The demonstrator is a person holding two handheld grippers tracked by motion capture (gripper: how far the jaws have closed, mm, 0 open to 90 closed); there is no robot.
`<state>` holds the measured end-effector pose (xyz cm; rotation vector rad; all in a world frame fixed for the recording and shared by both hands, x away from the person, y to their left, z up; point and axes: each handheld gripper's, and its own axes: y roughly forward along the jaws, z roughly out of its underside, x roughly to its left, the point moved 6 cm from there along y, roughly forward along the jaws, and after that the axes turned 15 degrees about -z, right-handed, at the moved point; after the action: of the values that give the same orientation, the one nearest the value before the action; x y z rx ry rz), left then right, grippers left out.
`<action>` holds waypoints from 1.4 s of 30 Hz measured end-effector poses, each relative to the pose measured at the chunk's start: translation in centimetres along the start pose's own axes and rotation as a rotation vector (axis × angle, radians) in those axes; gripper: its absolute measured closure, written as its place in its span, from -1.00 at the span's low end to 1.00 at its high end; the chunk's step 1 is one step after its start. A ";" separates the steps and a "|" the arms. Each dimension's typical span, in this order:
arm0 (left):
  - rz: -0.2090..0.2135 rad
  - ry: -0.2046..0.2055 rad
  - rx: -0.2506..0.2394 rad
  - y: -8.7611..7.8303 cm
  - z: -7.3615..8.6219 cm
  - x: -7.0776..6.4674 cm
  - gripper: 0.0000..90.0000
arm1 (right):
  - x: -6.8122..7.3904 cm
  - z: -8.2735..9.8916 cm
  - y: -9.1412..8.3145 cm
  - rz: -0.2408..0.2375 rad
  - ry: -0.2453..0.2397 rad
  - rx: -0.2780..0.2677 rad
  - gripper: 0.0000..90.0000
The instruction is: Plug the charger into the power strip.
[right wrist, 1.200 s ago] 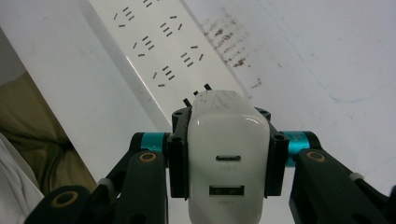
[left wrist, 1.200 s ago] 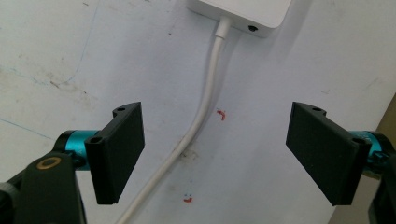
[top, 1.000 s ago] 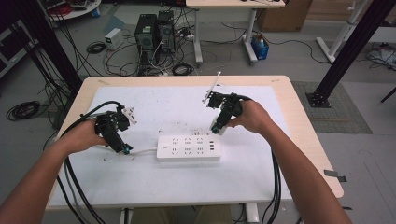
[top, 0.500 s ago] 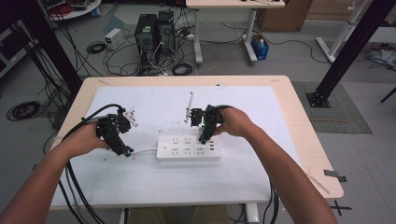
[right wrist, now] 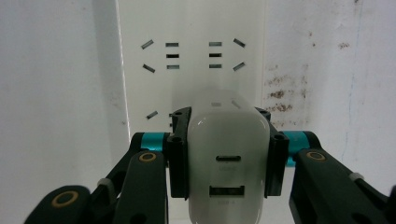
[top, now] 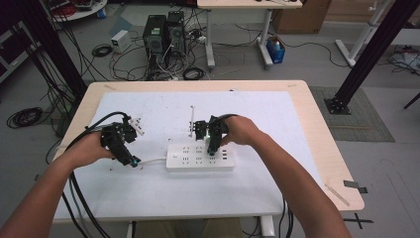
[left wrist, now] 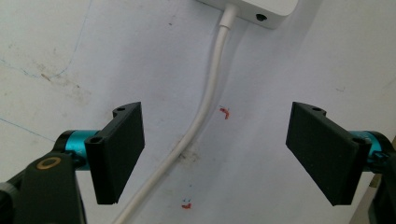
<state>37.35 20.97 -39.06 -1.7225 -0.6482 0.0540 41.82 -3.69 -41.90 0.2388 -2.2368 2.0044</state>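
Note:
A white power strip [top: 199, 157] lies flat at the middle of the table, its white cable [top: 151, 160] running off to the left. My right gripper [top: 213, 148] hangs just over the strip's top face, shut on a white USB charger [right wrist: 228, 158]. The charger sits above the strip [right wrist: 191, 28], close to its socket slots [right wrist: 192, 56]. My left gripper [top: 129, 159] stands open at the strip's left end. In the left gripper view the cable [left wrist: 201, 116] runs between the two pads [left wrist: 119, 149] without touching either, and the strip's end [left wrist: 254, 9] shows at the top.
A white sheet [top: 277, 129] covers most of the wooden table [top: 322, 129]; small red marks [left wrist: 226, 112] dot it near the cable. Black gripper cables [top: 79, 198] trail off the front left edge. Beyond the table stand computer towers [top: 161, 32] amid floor cables.
My right gripper has carried the charger leftward and down, from above the table's right half to just over the power strip. The left gripper has stayed put.

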 end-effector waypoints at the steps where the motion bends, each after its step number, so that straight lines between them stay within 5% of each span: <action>1: 0.002 0.005 0.002 0.0 0.0 0.0 -0.56 | 0.0 -0.1 0.0 0.003 0.003 0.010 0.39; 3: 0.006 0.000 -0.005 0.1 0.0 -0.2 -0.56 | 0.0 -0.4 0.2 0.004 0.038 0.028 0.39; 6: 0.011 0.011 -0.009 0.2 0.1 -0.4 -0.56 | 0.1 -0.6 0.9 0.038 0.019 0.084 0.39; 16: 0.025 -0.005 -0.026 0.5 -0.3 -0.9 -0.56 | -0.5 -0.3 0.9 -0.020 0.062 0.033 0.39; 23: 0.031 -0.012 -0.033 0.6 -0.5 -0.8 -0.56 | 0.3 -0.5 1.5 0.066 0.027 0.056 0.39; 31: 0.030 -0.022 -0.026 0.5 -0.3 -0.9 -0.56 | -1.0 -0.1 1.5 -0.059 0.085 -0.024 0.39; 37: 0.030 -0.037 -0.034 0.8 -0.3 -1.0 -0.56 | -1.0 0.4 1.6 -0.065 0.085 -0.077 0.39; 42: 0.026 -0.023 -0.029 0.7 -0.2 -0.8 -0.56 | -1.0 0.3 1.6 -0.069 0.080 -0.070 0.37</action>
<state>36.97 20.36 -39.90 -1.7605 -0.6465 0.0828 42.50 -3.82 -43.70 0.2217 -2.2133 1.8637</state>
